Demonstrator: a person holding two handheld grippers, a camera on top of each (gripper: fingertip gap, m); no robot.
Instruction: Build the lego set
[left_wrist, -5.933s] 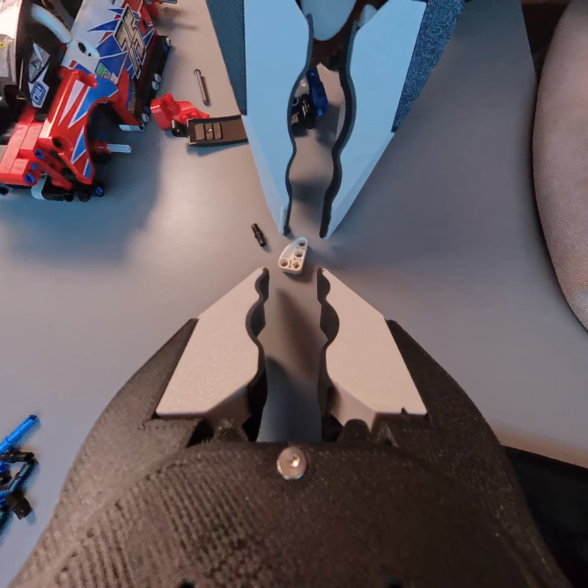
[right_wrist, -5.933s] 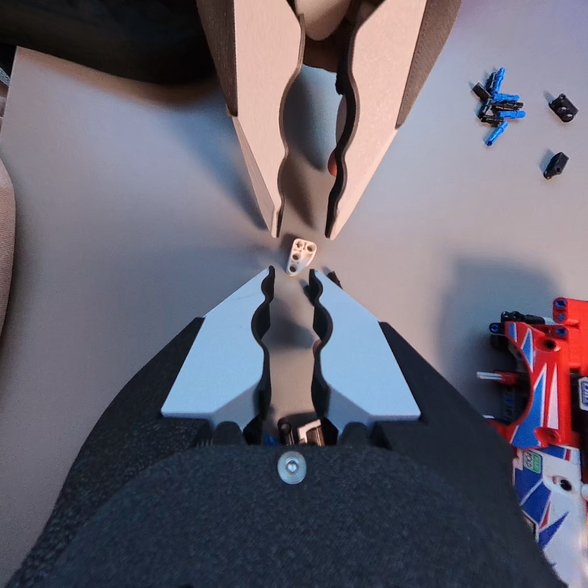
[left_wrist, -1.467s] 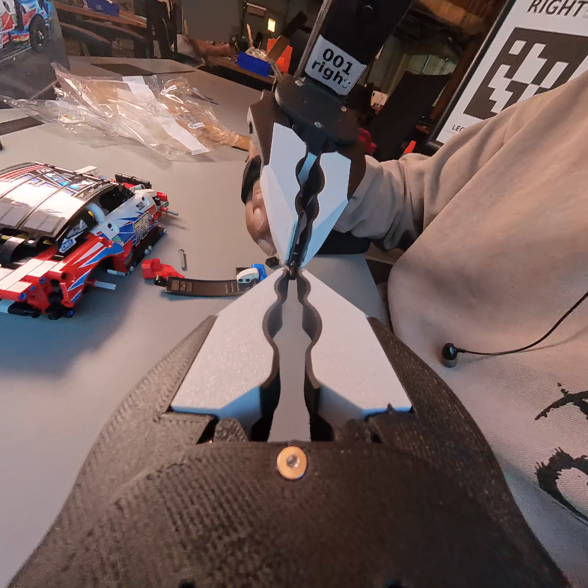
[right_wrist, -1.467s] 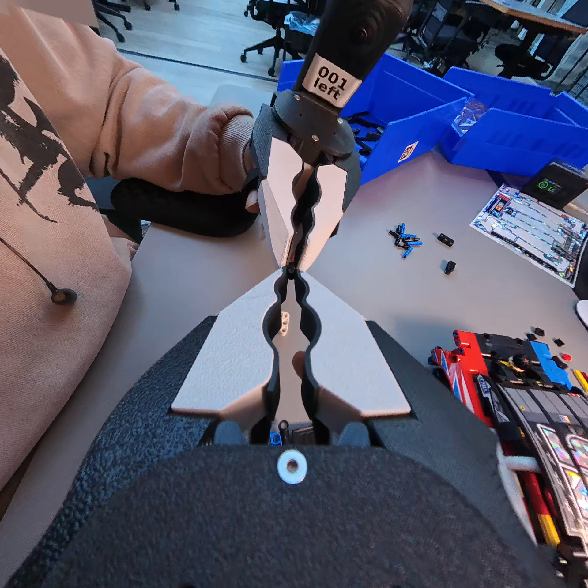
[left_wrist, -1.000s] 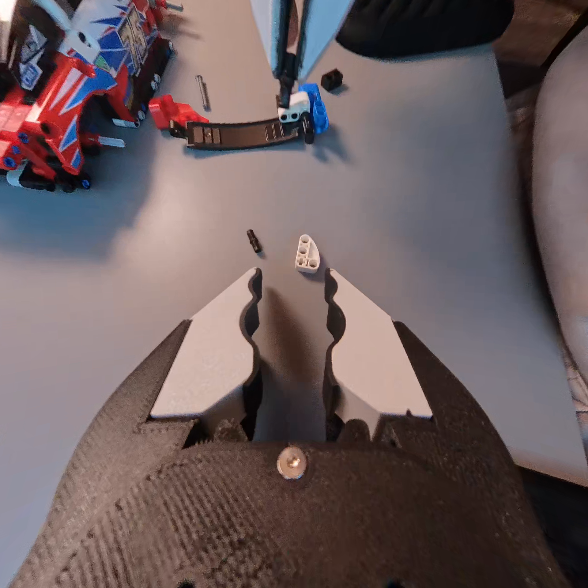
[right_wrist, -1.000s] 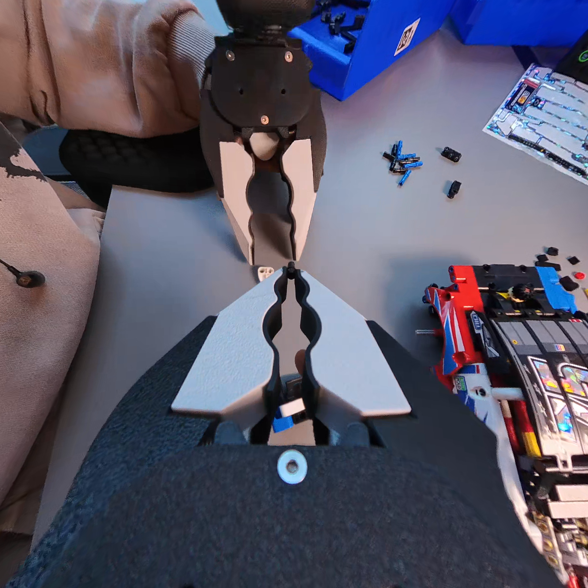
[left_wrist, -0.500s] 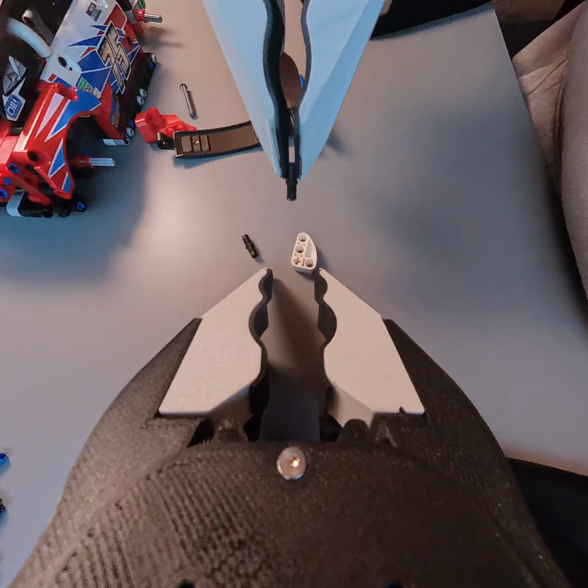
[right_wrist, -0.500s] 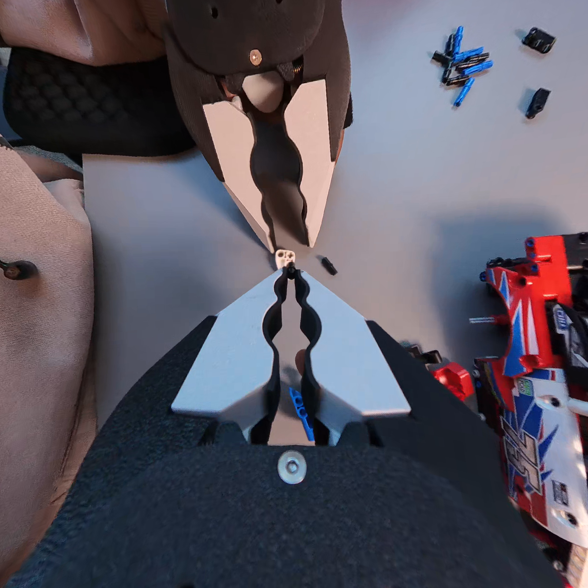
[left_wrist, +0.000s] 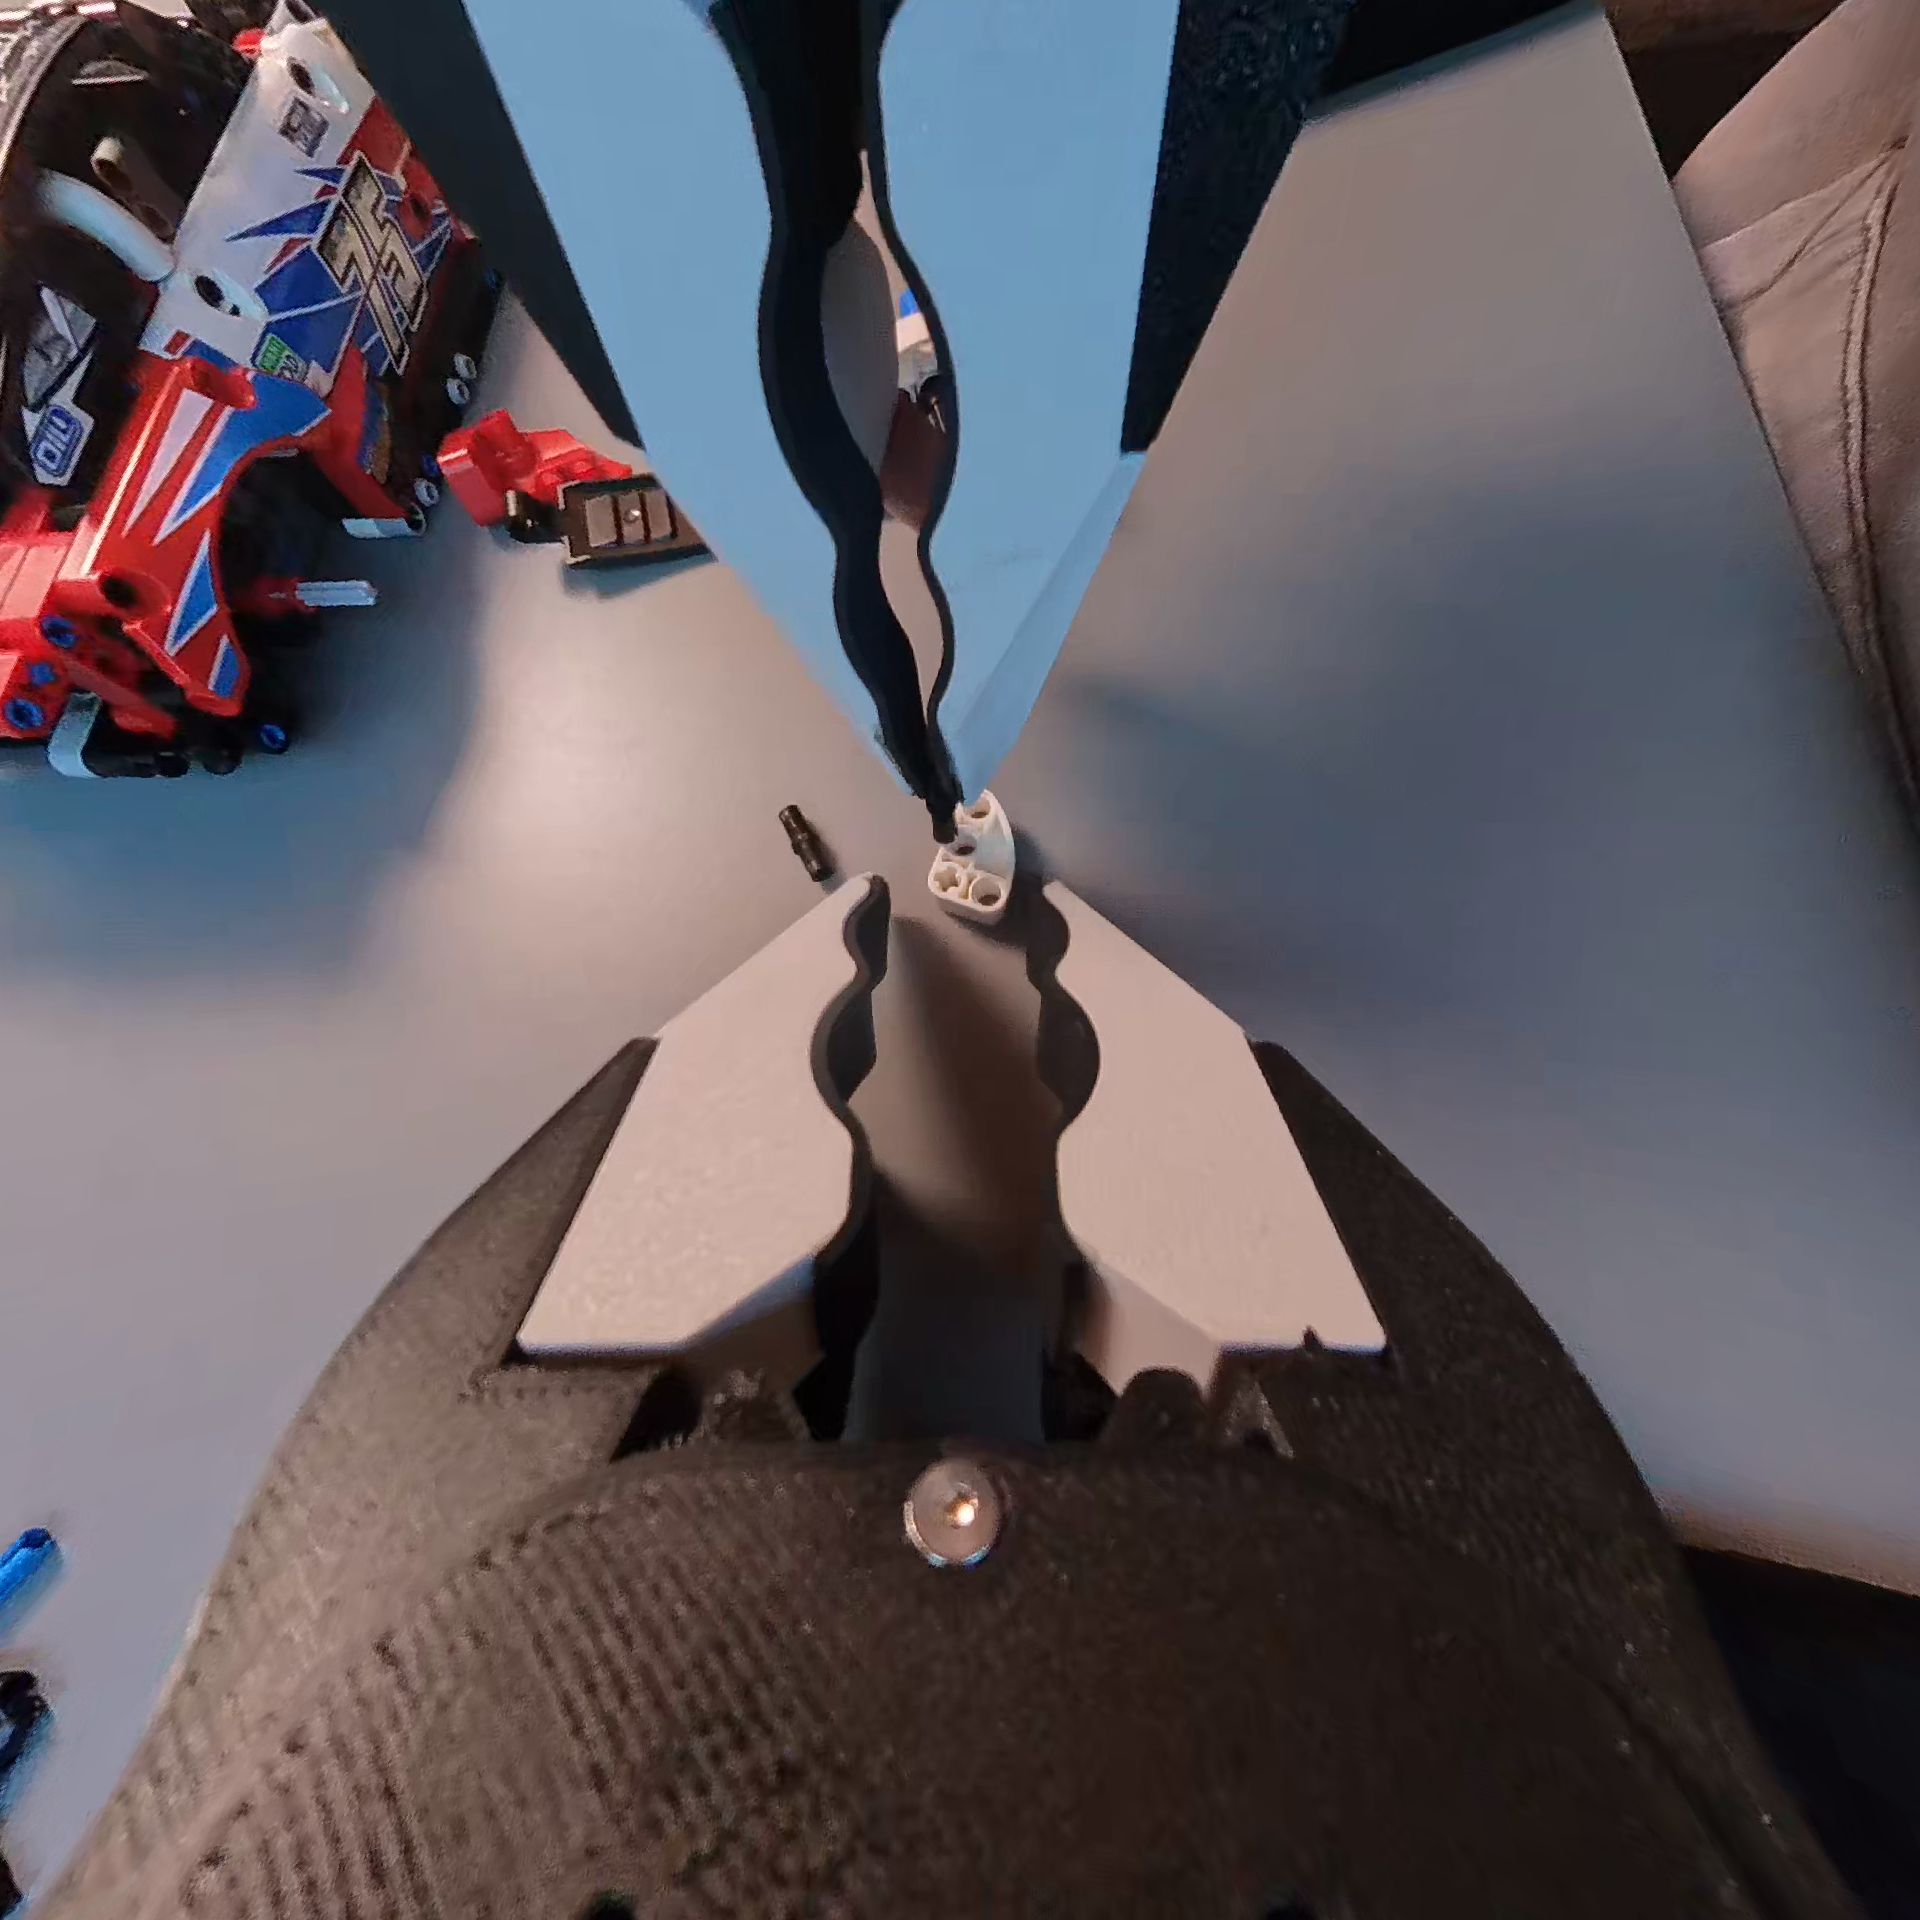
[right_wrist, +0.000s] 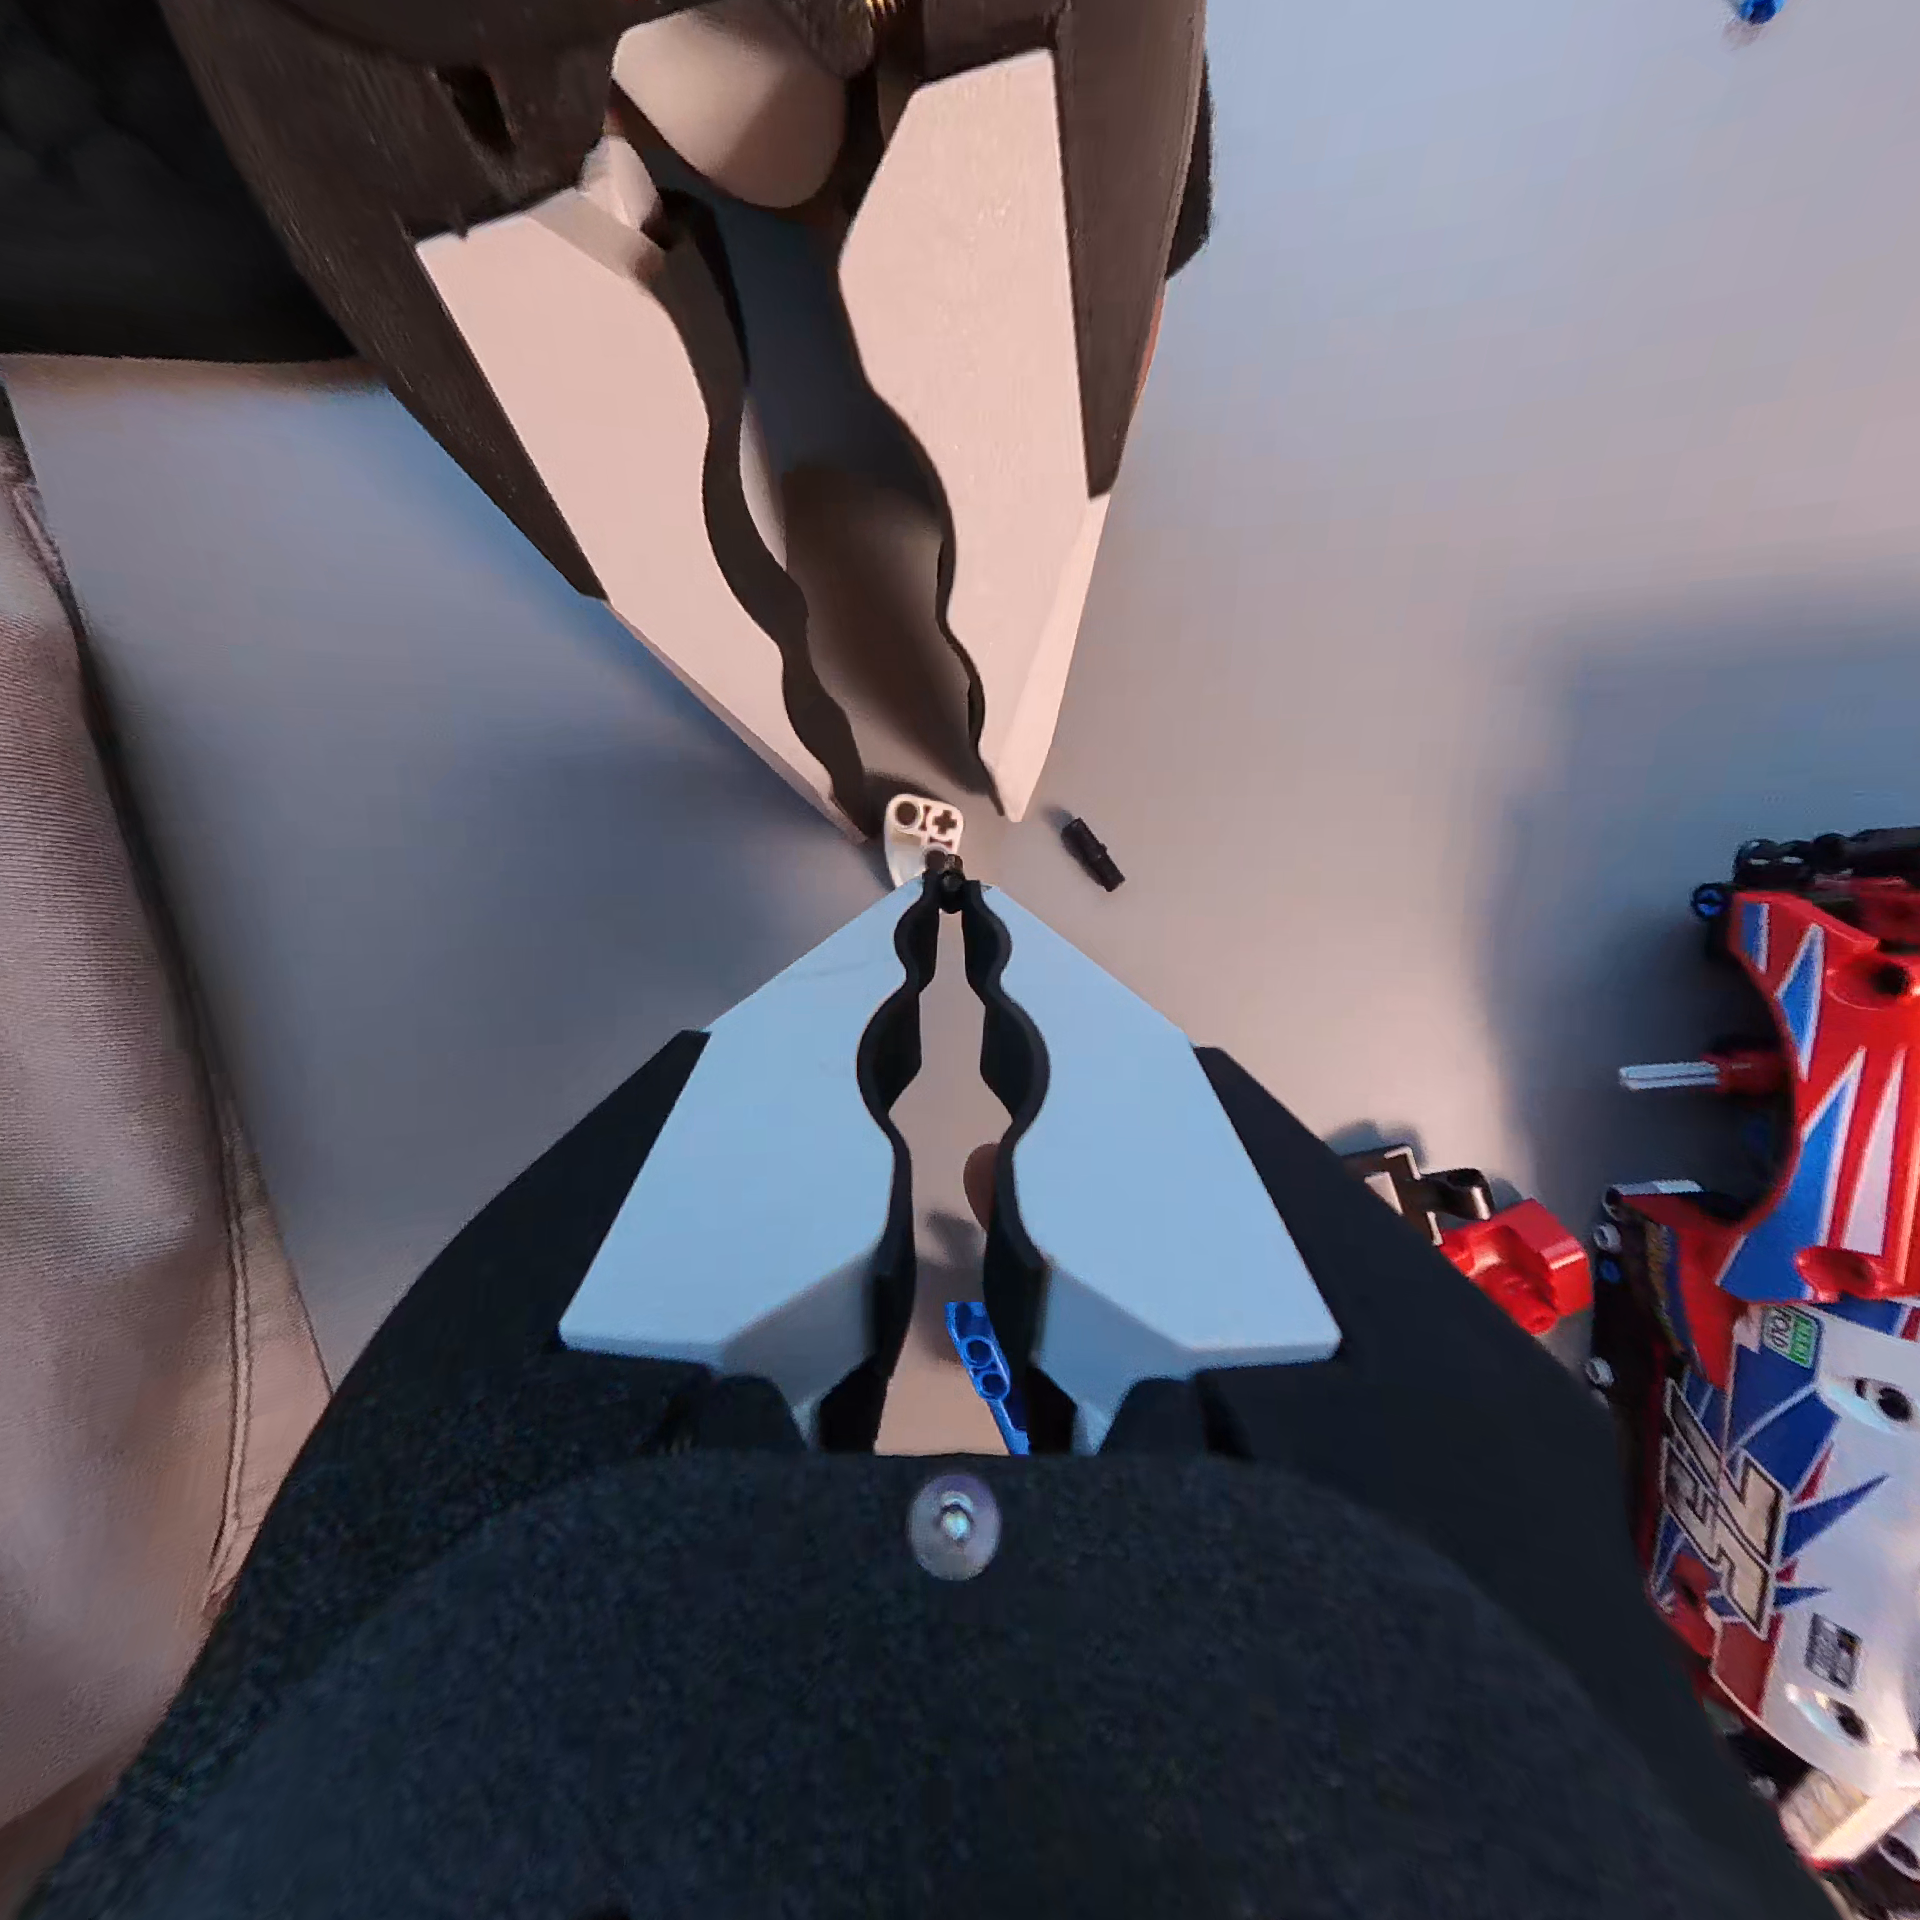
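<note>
1. Where the two grippers meet over the grey counter (left_wrist: 1455, 727), the left gripper (left_wrist: 961, 894) sits low with its jaws set apart, nothing between them.
2. Small white curved lego piece (left_wrist: 969, 854) lies flat on the counter just beyond the left jaws' tips, close to the right tip.
3. Right gripper (right_wrist: 948, 891) comes in from the opposite side, jaws pinched tight on a short black pin (right_wrist: 949, 871).
4. Pin tip touches the white piece (right_wrist: 920, 829) at one of its holes; how far it has entered, cannot tell.
5. A second black pin (left_wrist: 803, 844) lies loose on the counter just beside the white piece, on its left in the left wrist view.
6. Farther off: a small red piece (left_wrist: 509, 468) joined to a black strip (left_wrist: 623, 525), partly hidden behind the right gripper.
7. Farthest, at the edge: the red, white and blue lego car (left_wrist: 187, 436), partly built, standing on the counter.
8. Blue lego part (right_wrist: 982, 1361) shows under the right gripper, between its finger bases.
</note>
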